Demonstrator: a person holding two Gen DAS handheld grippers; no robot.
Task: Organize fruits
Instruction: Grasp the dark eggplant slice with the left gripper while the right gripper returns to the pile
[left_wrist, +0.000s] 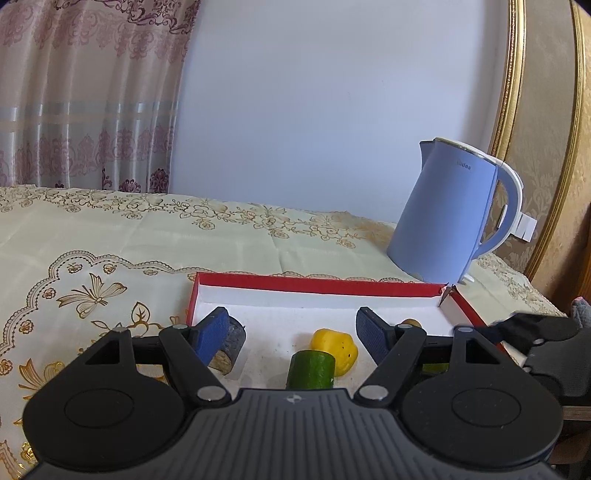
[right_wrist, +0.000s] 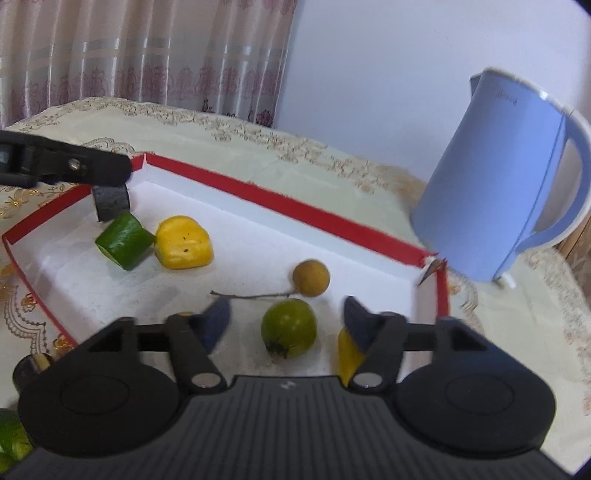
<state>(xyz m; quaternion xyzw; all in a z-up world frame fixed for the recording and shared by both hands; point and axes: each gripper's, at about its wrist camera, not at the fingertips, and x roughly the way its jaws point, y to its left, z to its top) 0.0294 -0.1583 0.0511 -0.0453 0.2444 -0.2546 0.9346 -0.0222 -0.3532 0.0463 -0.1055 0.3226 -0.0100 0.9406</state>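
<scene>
Left wrist view: left gripper (left_wrist: 291, 332) released, fingers (left_wrist: 212, 334) spread inside the red-rimmed tray (left_wrist: 317, 286), nothing gripped. Green cucumber chunk (left_wrist: 311, 370) and yellow pepper piece (left_wrist: 335, 350) lying between the fingers near the tray's near edge; blue kettle (left_wrist: 448, 218) just behind its far right corner, on the bench (left_wrist: 122, 236).

Right wrist view: right gripper (right_wrist: 286, 319) released, fingers apart around a green tomato (right_wrist: 289, 328) resting on the tray floor, pads not touching it. Brown longan (right_wrist: 311, 277) with twig just beyond. Probably light, smooth, round, prone to rolling; best pinched gently across the widest part.
</scene>
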